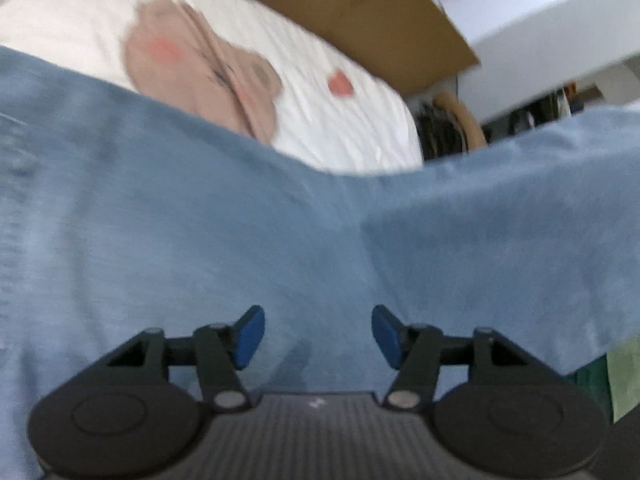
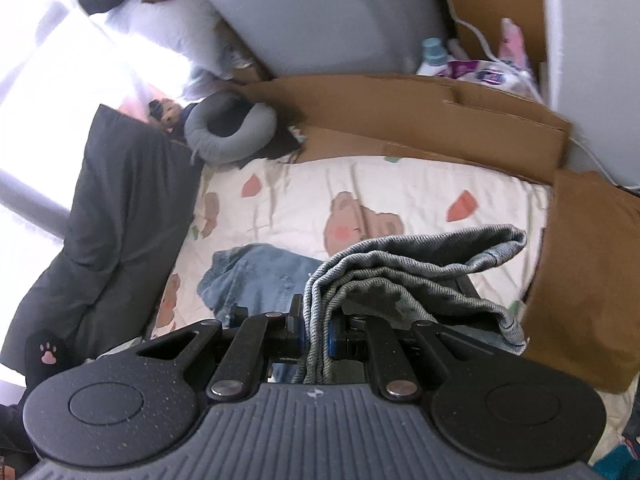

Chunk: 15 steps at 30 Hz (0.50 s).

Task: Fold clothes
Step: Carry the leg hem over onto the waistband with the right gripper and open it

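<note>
A bed [image 2: 420,196] under a white sheet printed with bears carries everything. Blue denim [image 2: 256,276] lies on it just beyond the jaws; a grey ring cushion [image 2: 236,132] rests farther off, left.

My left gripper [image 1: 318,336] stands open, nothing between its blue pads [image 1: 250,338], over blurred blue cloth [image 1: 200,220]. Beyond lies the bear-print sheet [image 1: 340,128], cardboard [image 1: 360,8] along the bed's far edge.

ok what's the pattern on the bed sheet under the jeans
White with brown cartoon bears and pink shapes on the bed sheet, clearest in the right wrist view.
</note>
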{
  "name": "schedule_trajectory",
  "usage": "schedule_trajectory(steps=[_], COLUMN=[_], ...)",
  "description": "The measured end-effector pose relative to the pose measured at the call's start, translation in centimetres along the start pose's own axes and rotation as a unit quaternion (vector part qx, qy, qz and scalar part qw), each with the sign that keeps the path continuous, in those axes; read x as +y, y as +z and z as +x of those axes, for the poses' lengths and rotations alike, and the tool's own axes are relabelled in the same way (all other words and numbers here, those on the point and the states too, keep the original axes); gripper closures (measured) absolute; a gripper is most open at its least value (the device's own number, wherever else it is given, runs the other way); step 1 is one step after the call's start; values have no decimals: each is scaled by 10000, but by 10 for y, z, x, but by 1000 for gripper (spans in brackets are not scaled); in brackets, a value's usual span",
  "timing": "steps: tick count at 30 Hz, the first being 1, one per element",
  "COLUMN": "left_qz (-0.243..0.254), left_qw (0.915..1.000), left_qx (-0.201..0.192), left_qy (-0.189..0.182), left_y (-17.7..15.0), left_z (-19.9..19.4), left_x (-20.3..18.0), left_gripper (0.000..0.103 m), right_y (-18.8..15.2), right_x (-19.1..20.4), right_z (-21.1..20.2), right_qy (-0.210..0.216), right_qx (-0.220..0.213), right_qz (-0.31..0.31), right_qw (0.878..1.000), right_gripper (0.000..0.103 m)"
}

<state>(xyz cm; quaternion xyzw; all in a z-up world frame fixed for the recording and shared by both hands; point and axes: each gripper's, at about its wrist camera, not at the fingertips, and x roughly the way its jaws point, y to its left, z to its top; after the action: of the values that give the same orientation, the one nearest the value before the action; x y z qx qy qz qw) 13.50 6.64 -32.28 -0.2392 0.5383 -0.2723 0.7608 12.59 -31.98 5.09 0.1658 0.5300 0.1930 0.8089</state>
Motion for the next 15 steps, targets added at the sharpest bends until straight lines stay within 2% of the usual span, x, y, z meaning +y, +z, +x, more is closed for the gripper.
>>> schedule_trajectory(steps=[4,6,11,15], left_qz=[-412,-501,-534,-743], left_qw=[9972,9952,9913,9879], left_qx=[-617,-797,-986,-1104], left_qy=[112,261,685,798], left_y=[-4,-10,-21,-28], left_z=[-43,-58,-84,-95], left_x=[16,21,31,39], left_gripper=[33,31,29,22], right_y=[12,16,27,38], right_x=[24,35,60,77], right_z=[19,29,54,78], right_qy=[86,138,243,317], right_qx=[116,173,322,427], right_qz=[-213,-299,-487,-584], right_qw=[9997,9993,9980,9969], right_gripper=[94,94,94,94])
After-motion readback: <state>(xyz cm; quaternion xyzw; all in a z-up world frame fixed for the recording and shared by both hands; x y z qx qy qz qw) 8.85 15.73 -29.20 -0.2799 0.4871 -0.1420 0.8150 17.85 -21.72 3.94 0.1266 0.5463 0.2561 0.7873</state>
